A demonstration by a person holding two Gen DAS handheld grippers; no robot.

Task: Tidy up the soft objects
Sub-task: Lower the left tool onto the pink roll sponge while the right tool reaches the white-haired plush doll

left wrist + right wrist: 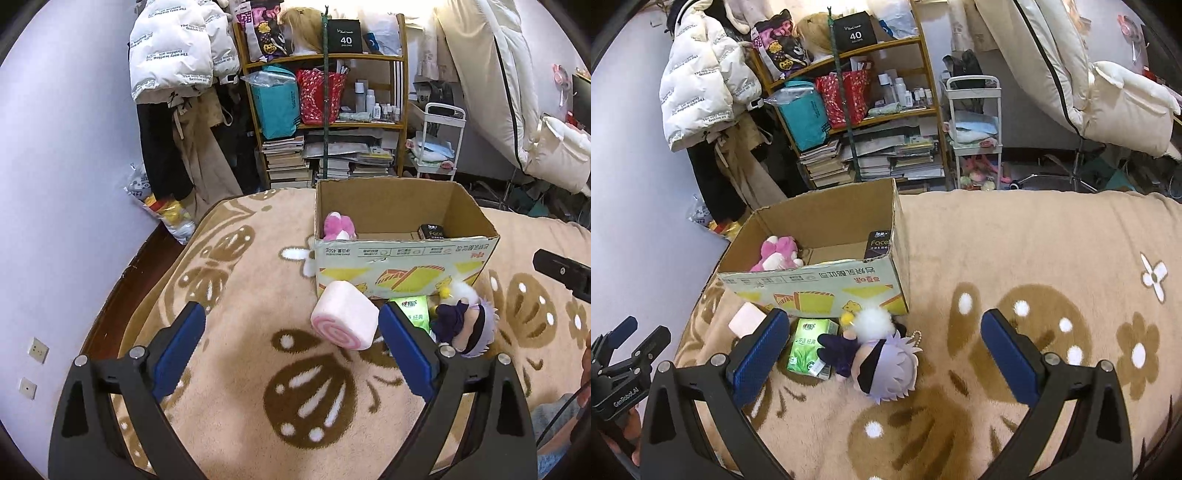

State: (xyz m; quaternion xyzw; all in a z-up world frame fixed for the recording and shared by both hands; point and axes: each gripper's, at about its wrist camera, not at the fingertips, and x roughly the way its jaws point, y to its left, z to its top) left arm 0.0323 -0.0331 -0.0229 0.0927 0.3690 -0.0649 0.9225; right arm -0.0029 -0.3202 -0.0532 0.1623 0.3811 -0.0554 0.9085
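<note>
Covering bed: beige flower-patterned blanket [1034, 240]

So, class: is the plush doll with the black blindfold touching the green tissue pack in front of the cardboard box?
Touching. The right wrist view shows it: the doll lies with its dark sleeve draped over the green tissue pack, with no blanket visible between them.

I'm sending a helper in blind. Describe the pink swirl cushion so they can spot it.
Find the open cardboard box on the beige patterned blanket. Just before its front left corner lies a pale pink, roll-shaped plush cushion. Only it has a pink spiral face, unlike the green tissue pack alongside.
</note>
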